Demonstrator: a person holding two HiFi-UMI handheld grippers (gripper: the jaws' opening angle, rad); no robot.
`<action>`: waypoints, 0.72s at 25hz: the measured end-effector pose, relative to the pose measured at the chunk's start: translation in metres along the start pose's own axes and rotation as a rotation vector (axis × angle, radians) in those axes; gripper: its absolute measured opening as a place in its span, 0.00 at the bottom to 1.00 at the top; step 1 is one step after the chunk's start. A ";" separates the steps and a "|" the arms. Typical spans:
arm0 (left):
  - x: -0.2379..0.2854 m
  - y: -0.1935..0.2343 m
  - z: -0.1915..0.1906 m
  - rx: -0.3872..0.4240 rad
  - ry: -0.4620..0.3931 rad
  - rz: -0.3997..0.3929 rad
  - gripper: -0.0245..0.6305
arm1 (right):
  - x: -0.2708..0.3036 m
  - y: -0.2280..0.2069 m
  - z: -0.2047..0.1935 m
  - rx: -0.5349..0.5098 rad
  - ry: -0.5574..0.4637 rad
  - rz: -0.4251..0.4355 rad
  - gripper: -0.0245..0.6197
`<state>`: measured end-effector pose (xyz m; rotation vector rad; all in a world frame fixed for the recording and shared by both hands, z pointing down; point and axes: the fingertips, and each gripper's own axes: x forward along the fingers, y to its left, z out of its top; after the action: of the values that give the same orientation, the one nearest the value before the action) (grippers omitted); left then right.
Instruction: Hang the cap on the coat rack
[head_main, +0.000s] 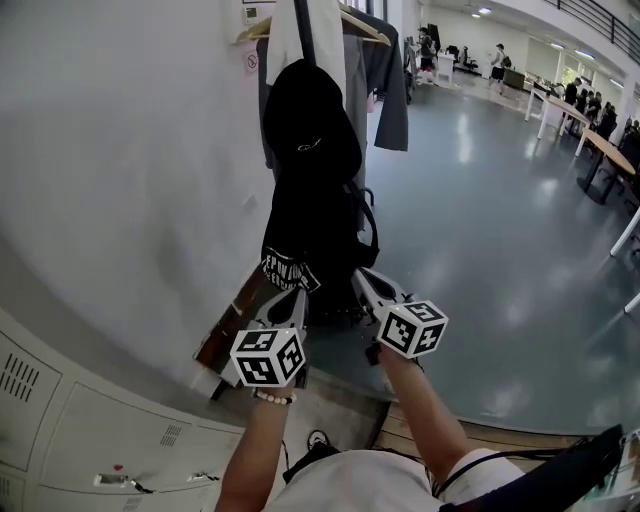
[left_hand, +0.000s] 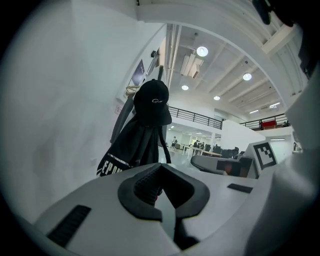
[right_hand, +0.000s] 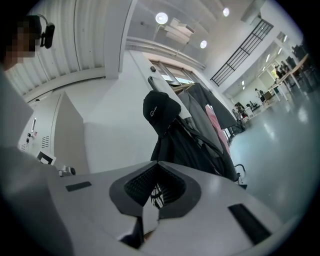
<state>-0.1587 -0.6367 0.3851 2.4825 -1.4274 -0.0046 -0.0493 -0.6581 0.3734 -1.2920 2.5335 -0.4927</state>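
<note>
Both left gripper (head_main: 287, 297) and right gripper (head_main: 364, 278), apparently closed, hang below cap (head_main: 310, 118).

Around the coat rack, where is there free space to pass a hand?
Free: the bare white wall left of the cap, and the open floor right of the grey clothes. Crowded: below the cap, where the black jacket hangs beside those clothes.

White lettering (head_main: 290, 270) on black jacket (head_main: 320, 225); illegible

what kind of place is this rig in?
Probably an open-plan office hall: long wooden desks with people around them, white metal lockers by the wall, a black-railed upper gallery.
</note>
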 end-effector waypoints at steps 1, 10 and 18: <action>-0.005 -0.006 -0.007 0.005 0.003 -0.001 0.04 | -0.012 0.000 -0.005 0.011 0.006 -0.001 0.04; -0.035 -0.033 -0.036 0.020 -0.007 0.045 0.04 | -0.080 0.010 -0.035 -0.025 0.073 -0.028 0.04; -0.039 -0.040 -0.041 0.034 0.005 0.067 0.04 | -0.089 0.013 -0.036 -0.095 0.102 -0.057 0.04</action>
<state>-0.1389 -0.5752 0.4100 2.4587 -1.5201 0.0396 -0.0215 -0.5718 0.4069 -1.4099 2.6384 -0.4664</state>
